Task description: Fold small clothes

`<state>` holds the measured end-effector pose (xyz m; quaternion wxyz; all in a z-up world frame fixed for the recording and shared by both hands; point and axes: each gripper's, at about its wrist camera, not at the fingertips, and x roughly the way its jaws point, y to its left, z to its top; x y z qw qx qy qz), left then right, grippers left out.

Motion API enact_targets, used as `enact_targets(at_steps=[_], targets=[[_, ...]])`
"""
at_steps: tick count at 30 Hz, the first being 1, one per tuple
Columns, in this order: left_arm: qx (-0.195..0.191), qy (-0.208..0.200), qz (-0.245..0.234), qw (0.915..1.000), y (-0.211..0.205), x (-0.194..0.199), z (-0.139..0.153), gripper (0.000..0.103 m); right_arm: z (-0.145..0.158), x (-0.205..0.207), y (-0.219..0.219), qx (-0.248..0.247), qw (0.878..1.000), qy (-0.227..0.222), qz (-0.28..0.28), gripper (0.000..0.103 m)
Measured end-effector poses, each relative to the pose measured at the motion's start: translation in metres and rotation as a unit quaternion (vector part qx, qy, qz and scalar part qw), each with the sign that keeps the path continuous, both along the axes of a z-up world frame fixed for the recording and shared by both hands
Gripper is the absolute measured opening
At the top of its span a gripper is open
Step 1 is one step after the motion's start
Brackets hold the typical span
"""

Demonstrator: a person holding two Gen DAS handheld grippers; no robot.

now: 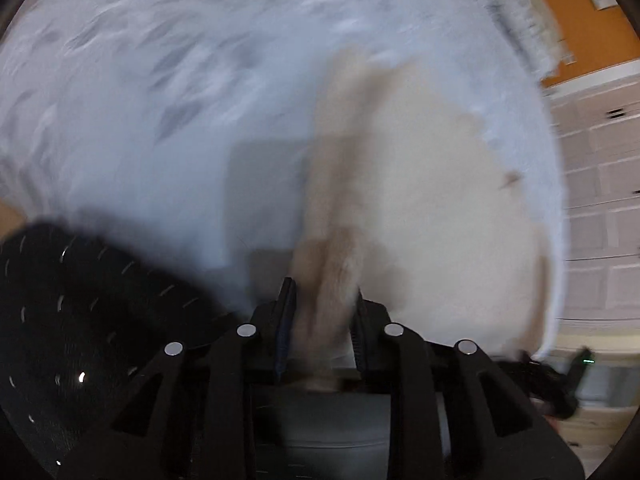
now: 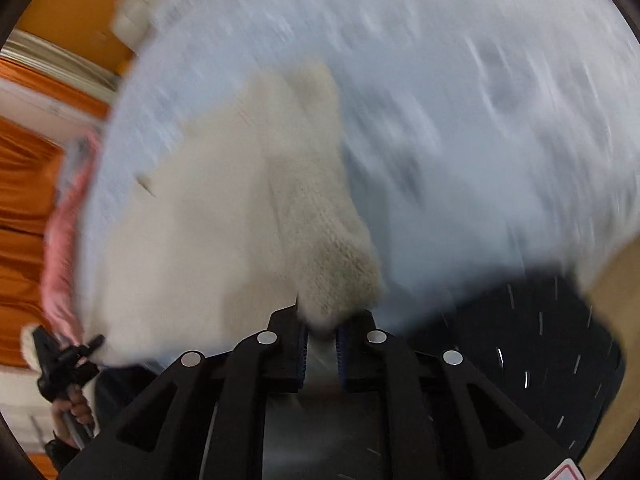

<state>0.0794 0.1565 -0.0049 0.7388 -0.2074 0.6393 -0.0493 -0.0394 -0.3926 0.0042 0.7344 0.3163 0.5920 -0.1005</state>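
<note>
Both of your tongs are clenched on the cream fleece garment (image 2: 224, 220): left tongs (image 1: 322, 312) and right tongs (image 2: 322, 326) each pinch a bunched edge, lifting it over the pale blue bed sheet (image 1: 180, 80). Folding looks barely begun; no crease shows. A black dotted garment (image 2: 540, 344) lies nearby, possibly crowding your landing spot.

The fleecy garment (image 2: 224, 216) is cream-white. The bedsheet (image 1: 168, 92) under it is pale blue-white with grey flecks. A dark cloth (image 2: 532, 352) carries thin white dashes. The wall (image 1: 560, 12) is orange.
</note>
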Motion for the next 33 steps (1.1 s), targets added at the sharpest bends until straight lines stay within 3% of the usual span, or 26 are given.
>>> enact_targets(at_steps=[2, 3, 5, 7, 10, 13, 14, 15, 16, 17, 18, 19, 20, 22, 24, 26, 28, 29, 30, 33], targets=[[0.001, -0.026, 0.016, 0.9995, 0.004, -0.004, 0.012, 0.031, 0.01, -0.006, -0.001, -0.006, 1.0, -0.013, -0.008, 0.014], [-0.005, -0.049, 0.023, 0.9985, 0.006, -0.003, 0.025, 0.037, 0.023, -0.005, -0.003, -0.025, 0.999, -0.023, -0.015, 0.026], [-0.003, -0.1, 0.025, 0.9946, 0.004, 0.009, 0.052, 0.071, 0.055, 0.005, -0.005, -0.093, 0.994, -0.056, -0.013, 0.045], [0.004, -0.142, 0.01, 0.9899, -0.005, 0.034, 0.07, 0.087, 0.073, 0.02, -0.006, -0.117, 0.989, -0.089, 0.0, 0.06], [0.013, -0.158, -0.024, 0.9871, -0.031, 0.082, 0.07, 0.089, 0.076, 0.078, -0.004, -0.131, 0.984, -0.117, 0.039, 0.065], [0.021, -0.125, -0.035, 0.9914, -0.059, 0.133, 0.034, 0.089, 0.048, 0.127, -0.006, -0.129, 0.984, -0.111, 0.043, 0.065], [0.028, -0.118, -0.032, 0.9922, -0.063, 0.132, 0.028, 0.089, 0.04, 0.137, -0.004, -0.129, 0.985, -0.103, 0.041, 0.065], [0.037, -0.105, -0.027, 0.9934, -0.066, 0.138, 0.018, 0.087, 0.031, 0.148, -0.001, -0.136, 0.986, -0.09, 0.039, 0.065], [0.028, -0.086, -0.024, 0.9956, -0.069, 0.146, 0.002, 0.073, 0.016, 0.161, -0.001, -0.14, 0.987, -0.071, 0.039, 0.064], [0.011, -0.075, -0.029, 0.9967, -0.068, 0.147, -0.007, 0.036, 0.01, 0.169, 0.002, -0.135, 0.988, -0.058, 0.041, 0.058], [0.001, -0.065, -0.03, 0.9974, -0.068, 0.149, -0.01, 0.026, 0.003, 0.175, 0.007, -0.115, 0.991, -0.048, 0.052, 0.023], [-0.01, -0.077, -0.025, 0.9967, -0.066, 0.147, -0.004, 0.016, 0.002, 0.177, 0.009, -0.099, 0.992, -0.046, 0.064, 0.009], [-0.013, -0.091, -0.03, 0.9953, -0.062, 0.143, 0.005, 0.011, 0.012, 0.18, 0.022, -0.094, 0.99, -0.068, 0.084, 0.008], [-0.004, -0.127, -0.045, 0.9909, -0.057, 0.141, 0.028, 0.007, 0.043, 0.172, 0.028, -0.112, 0.981, -0.122, 0.101, 0.008], [0.002, -0.129, -0.043, 0.9907, -0.047, 0.144, 0.033, 0.007, 0.076, 0.158, 0.013, -0.122, 0.975, -0.17, 0.071, 0.007], [0.017, -0.111, -0.039, 0.9929, -0.042, 0.153, 0.019, 0.007, 0.072, 0.15, -0.015, -0.111, 0.978, -0.177, 0.023, 0.007], [0.036, -0.079, -0.048, 0.9951, -0.044, 0.158, -0.006, 0.007, 0.023, 0.162, -0.036, -0.103, 0.989, -0.102, 0.019, 0.007], [0.044, -0.072, -0.053, 0.995, -0.048, 0.158, -0.018, 0.008, -0.009, 0.168, -0.039, -0.091, 0.994, -0.049, 0.031, 0.007], [0.048, -0.082, -0.052, 0.9941, -0.05, 0.157, -0.017, 0.008, -0.027, 0.17, -0.039, -0.087, 0.995, -0.023, 0.038, 0.007], [0.046, -0.091, -0.043, 0.9938, -0.052, 0.153, 0.006, 0.011, -0.003, 0.167, -0.035, -0.106, 0.993, -0.054, 0.019, 0.013]])
